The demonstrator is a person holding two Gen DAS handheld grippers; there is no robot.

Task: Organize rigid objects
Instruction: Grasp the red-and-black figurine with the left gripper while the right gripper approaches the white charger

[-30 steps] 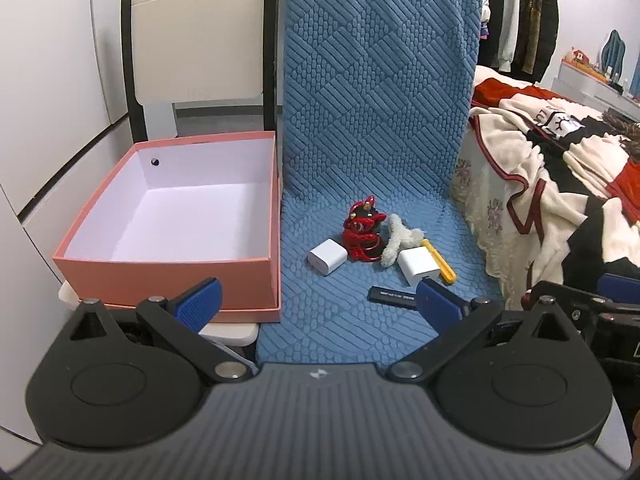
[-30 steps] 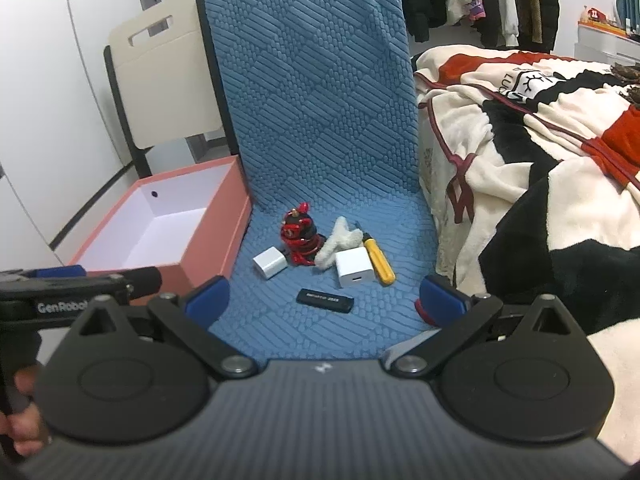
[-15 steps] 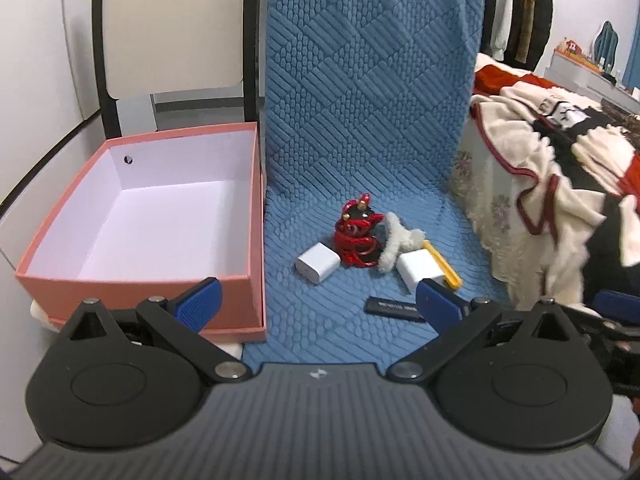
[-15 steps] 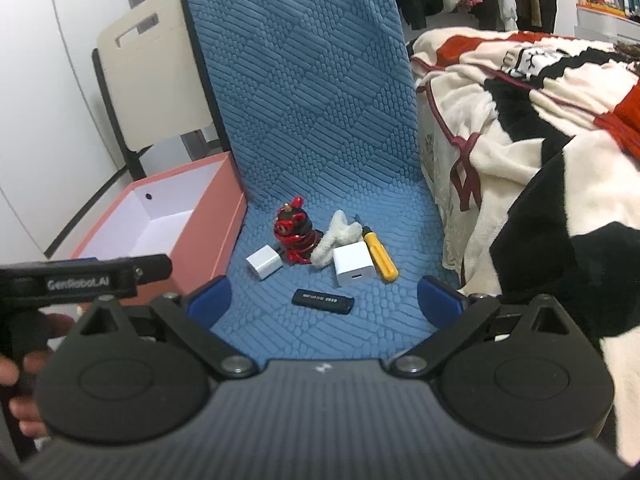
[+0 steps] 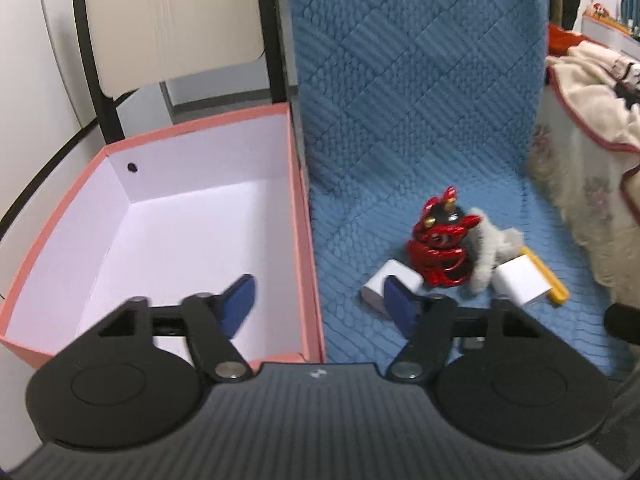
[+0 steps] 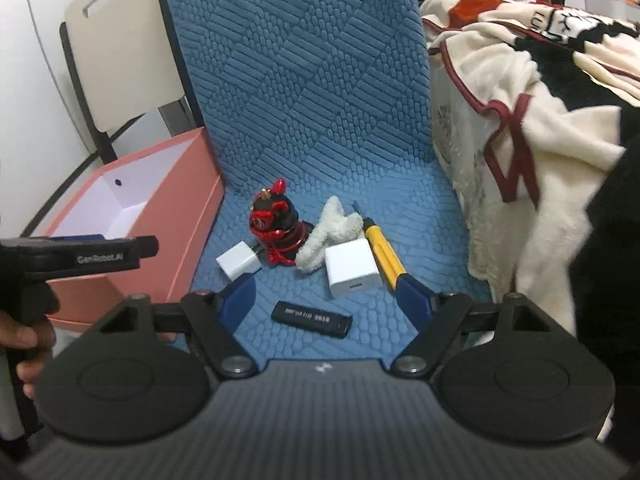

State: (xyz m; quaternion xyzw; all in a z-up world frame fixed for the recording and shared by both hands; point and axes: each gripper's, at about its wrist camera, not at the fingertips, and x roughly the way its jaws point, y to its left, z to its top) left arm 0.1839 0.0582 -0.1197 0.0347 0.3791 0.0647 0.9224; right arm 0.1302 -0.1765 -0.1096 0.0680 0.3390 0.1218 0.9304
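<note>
Clutter sits on the blue chair cushion [image 6: 320, 128], just right of the pink box [image 5: 306, 240]: small white charger [image 6: 239, 261], red figurine [image 6: 276, 228], plush toy [image 6: 330, 236], large white charger [image 6: 351, 269], yellow screwdriver [image 6: 385, 258], black stick [image 6: 311, 319]. Both grippers are closing on nothing: left gripper [image 5: 318, 306] straddles the box wall, right gripper [image 6: 326, 302] frames the stick. Best to centre on one hard piece before pinching. Open cushion lies nearer than the pile; the box stands empty.
</note>
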